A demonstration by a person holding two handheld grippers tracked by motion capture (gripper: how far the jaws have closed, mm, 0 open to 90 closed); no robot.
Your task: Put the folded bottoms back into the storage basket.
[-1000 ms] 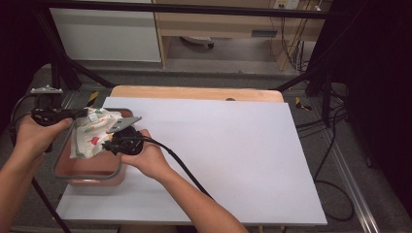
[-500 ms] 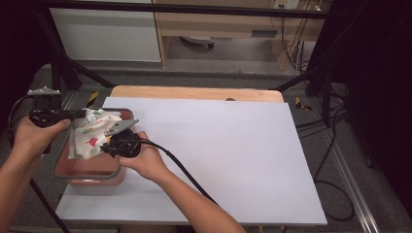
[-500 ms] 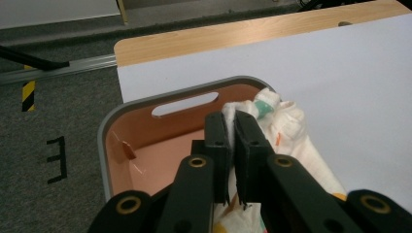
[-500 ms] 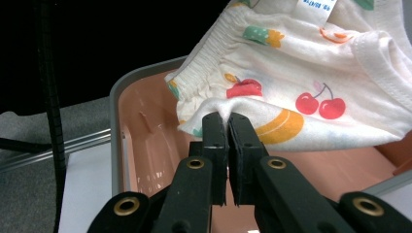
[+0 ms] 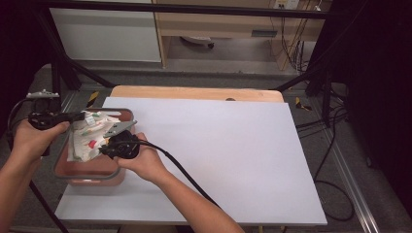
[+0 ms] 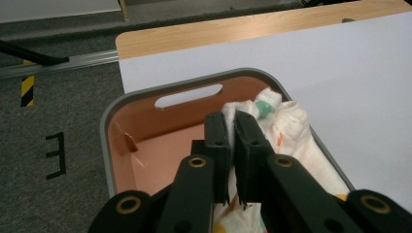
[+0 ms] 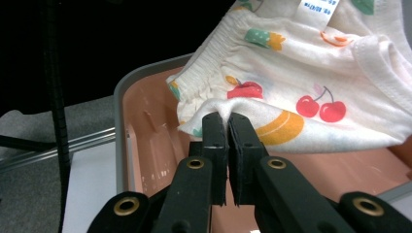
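Got both my left claw [image 6: 231,141] and right claw [image 7: 226,127] clamped on the fruit-print garment [image 7: 291,82], hanging above the pink bin [image 5: 87,170] at the table's left edge, so laying it out's left.

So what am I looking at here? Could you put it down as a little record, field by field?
Setting: white table seen from above
Container: pink basket with a grey rim, at the table's left edge
Item: white fruit-print garment, held over the basket
Left hand-held gripper: shut on the garment
Right hand-held gripper: shut on a fold of the garment
Garment label: a small tag, text too small to read
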